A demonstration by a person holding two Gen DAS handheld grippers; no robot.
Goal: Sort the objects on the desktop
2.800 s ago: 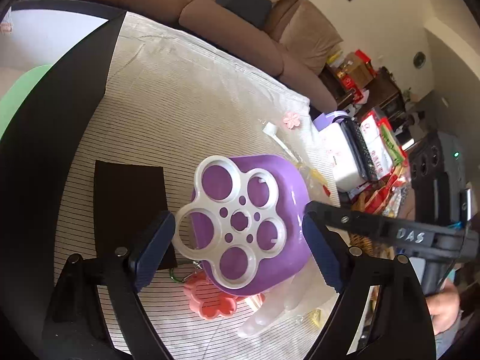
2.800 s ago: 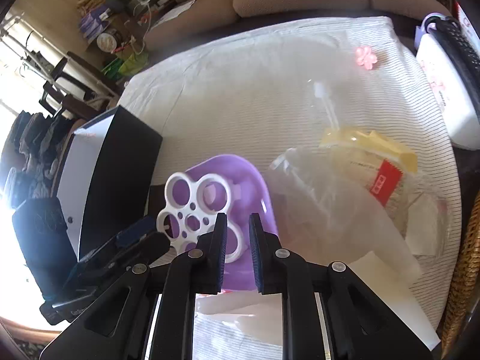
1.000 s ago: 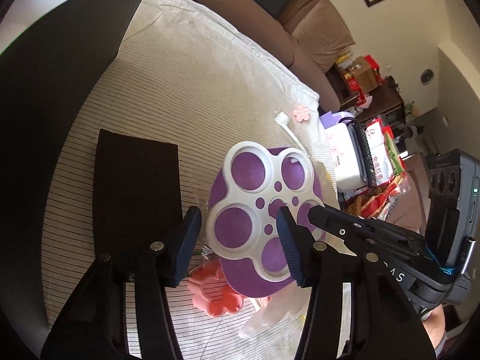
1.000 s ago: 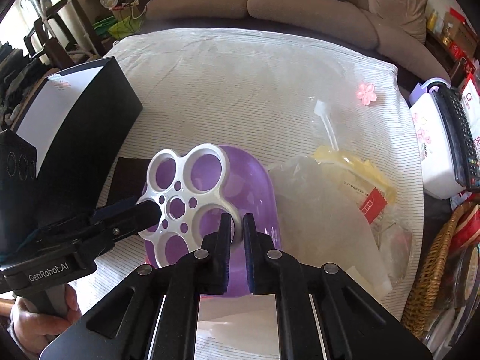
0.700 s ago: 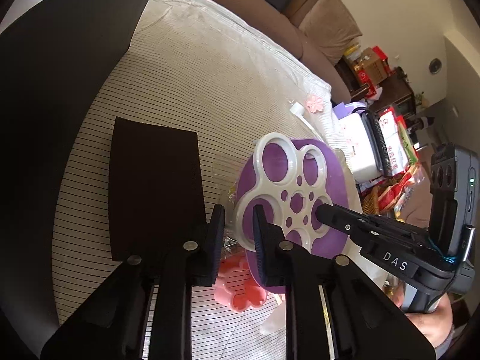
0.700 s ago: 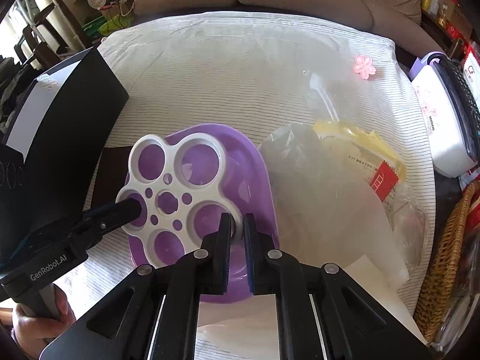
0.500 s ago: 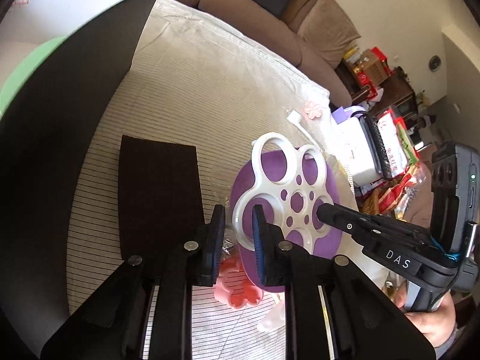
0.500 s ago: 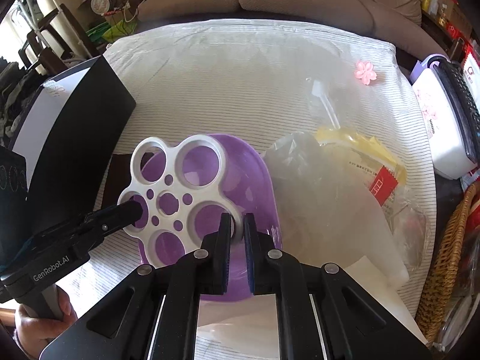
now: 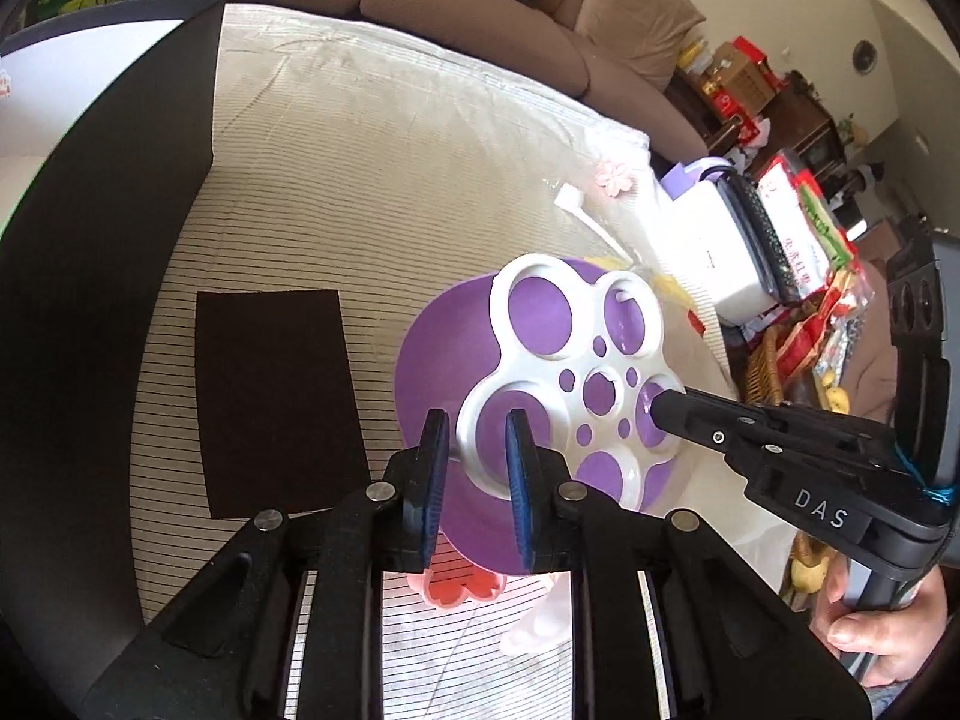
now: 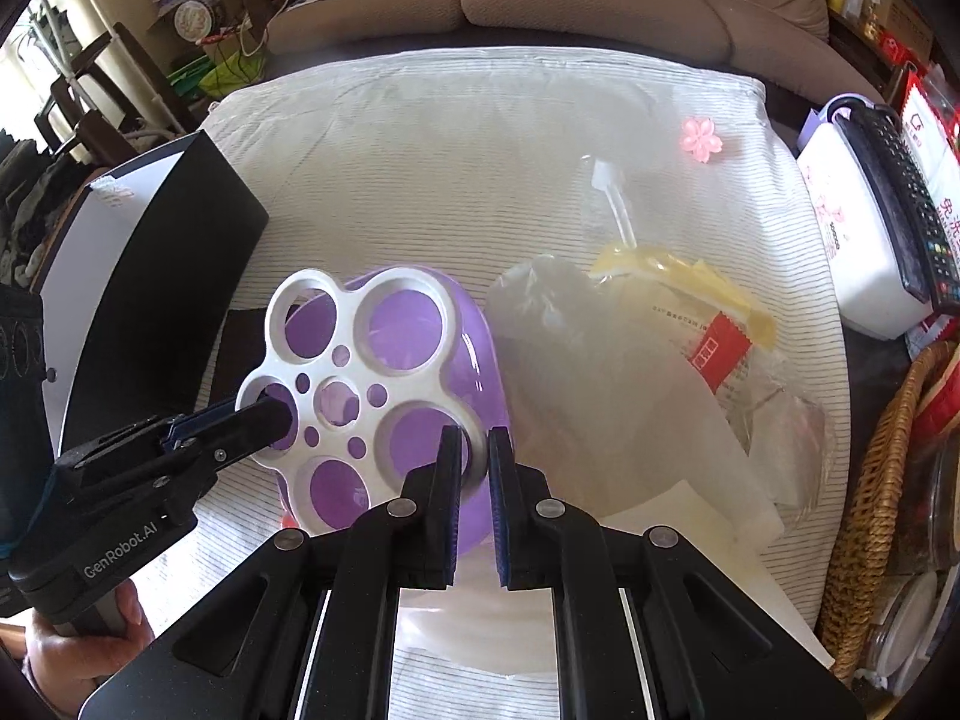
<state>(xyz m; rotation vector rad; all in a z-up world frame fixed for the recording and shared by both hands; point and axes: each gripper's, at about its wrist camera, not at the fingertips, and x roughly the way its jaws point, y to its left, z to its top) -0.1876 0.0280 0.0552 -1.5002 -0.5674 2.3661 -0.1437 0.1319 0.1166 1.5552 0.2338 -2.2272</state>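
Observation:
A purple bowl [image 9: 438, 348] carries a white flower-shaped lid with round holes [image 9: 576, 360]; it also shows in the right wrist view [image 10: 354, 360]. My left gripper [image 9: 477, 444] is shut on the lid's near rim. My right gripper [image 10: 475, 450] is shut on the opposite rim of the lid, over the bowl [image 10: 480, 360]. Both hold bowl and lid just above the striped cloth [image 9: 372, 168]. The bowl hides part of a pink flower-shaped dish [image 9: 462, 591].
A black box [image 10: 144, 276] stands at the left with a dark mat [image 9: 270, 396] beside it. Clear plastic bags with a yellow and red packet [image 10: 678, 324], a small pink flower [image 10: 699, 139] and a white appliance [image 10: 858, 240] lie to the right. A wicker basket [image 10: 888, 468] stands at the edge.
My left gripper has closed from wide open onto the lid's rim. Bowl and lid have lifted and tilted slightly between both grippers. My right gripper has stayed shut on the lid.

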